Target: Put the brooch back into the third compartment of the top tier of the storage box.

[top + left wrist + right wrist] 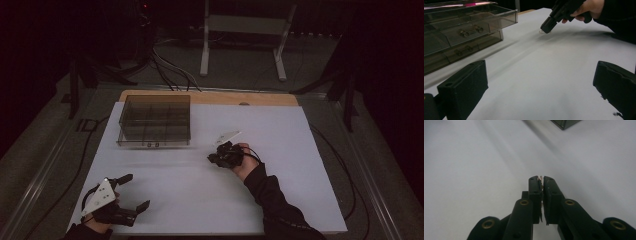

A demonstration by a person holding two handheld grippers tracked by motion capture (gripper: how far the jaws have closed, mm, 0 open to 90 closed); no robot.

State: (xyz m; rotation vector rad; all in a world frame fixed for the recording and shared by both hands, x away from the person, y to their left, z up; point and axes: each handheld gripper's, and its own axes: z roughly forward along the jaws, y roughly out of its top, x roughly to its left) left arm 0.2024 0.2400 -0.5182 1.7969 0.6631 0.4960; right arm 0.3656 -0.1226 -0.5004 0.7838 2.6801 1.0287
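My right gripper (211, 159) is at the middle of the white mat (200, 195), its tips down at the surface. Its jaws are shut on a small pale, glinting thing (540, 178) that peeks out between the tips; I cannot tell what it is. The left gripper view shows that same gripper (545, 28) tilted down, with a small clear thing (543, 31) at its tip on the mat. My left gripper (137, 190) rests near the front left corner, open, with nothing between its jaws (540, 66).
A smoky clear drawer box (155, 120) stands at the back left of the mat, with small metal pieces in its drawers (470, 30). A wooden table edge (210, 97) runs behind the mat. A white frame stand (245, 25) and cables are on the floor beyond.
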